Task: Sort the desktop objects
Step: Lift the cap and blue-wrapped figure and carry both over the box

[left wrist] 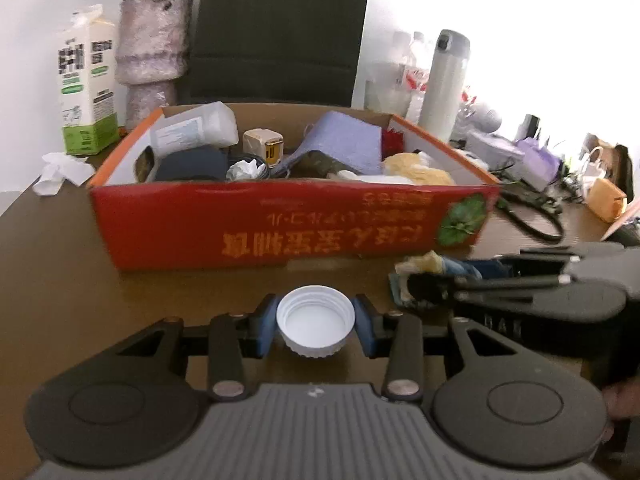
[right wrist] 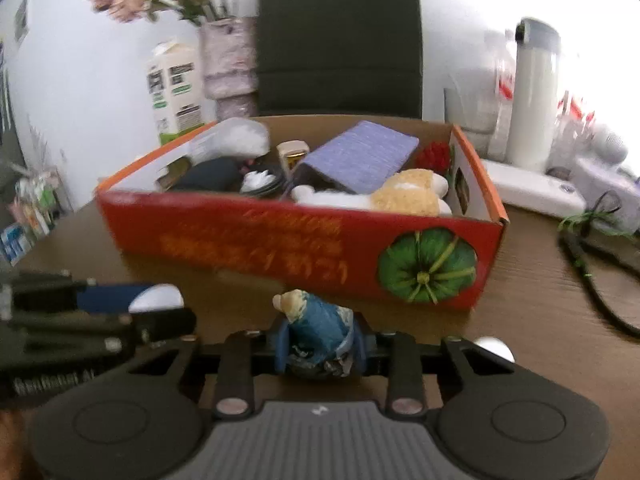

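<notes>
The left gripper (left wrist: pixel 315 322) has its jaws clamped on a white cap (left wrist: pixel 315 322) at lower centre. The right gripper (right wrist: pixel 320 344) grasps a blue figurine (right wrist: pixel 316 324), both probably bound for the red box (right wrist: pixel 280 248) behind.

Red box (left wrist: pixel 280 224) wall blocks ahead; table (left wrist: pixel 60 280) left free.

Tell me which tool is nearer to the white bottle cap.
Left. The left tool has the white bottle cap right between its fingers, pads against its sides. The right tool is off to the cap's right, closed around a small blue figurine instead.
</notes>
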The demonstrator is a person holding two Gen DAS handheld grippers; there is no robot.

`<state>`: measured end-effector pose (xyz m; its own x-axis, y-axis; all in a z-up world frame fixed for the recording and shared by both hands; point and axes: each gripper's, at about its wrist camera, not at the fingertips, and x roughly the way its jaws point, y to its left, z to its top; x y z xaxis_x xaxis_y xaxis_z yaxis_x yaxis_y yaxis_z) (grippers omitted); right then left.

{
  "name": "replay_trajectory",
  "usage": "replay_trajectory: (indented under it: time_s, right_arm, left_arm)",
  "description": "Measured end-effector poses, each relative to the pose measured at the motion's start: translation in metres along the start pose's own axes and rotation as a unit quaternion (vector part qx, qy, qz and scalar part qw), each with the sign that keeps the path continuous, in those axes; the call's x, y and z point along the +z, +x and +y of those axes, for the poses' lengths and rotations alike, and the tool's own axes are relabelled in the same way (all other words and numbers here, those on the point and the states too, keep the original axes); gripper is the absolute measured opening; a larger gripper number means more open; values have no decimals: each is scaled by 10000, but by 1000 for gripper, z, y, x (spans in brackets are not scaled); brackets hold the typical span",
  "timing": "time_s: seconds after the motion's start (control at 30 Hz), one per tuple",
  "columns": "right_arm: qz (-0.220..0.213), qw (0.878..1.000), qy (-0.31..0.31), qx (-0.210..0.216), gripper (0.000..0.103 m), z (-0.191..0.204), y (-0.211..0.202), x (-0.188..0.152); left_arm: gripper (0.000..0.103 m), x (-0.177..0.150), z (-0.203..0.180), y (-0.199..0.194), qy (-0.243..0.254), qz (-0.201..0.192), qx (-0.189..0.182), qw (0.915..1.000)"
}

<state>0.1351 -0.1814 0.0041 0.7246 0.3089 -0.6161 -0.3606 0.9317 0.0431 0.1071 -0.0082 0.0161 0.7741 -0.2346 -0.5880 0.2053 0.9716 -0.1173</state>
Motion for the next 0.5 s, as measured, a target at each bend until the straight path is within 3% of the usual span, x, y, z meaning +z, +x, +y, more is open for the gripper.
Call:
replay_trajectory:
  time_s: [0.27, 0.37, 0.5]
  right_arm:
    - [-517, 9986, -79, -85, 21, 31, -109, -64]
    - [-547, 9982, 51, -222, 12, 34, -142, -80]
    - [-625, 9975, -9, -332, 12, 43, -175, -96]
  left_arm:
    - [41, -42, -13, -84, 10, -211, 15, 9998]
    - [41, -56, -24, -113, 114, -314, 6, 9994]
    - [41, -74, -43, -146, 285, -431, 5, 9987]
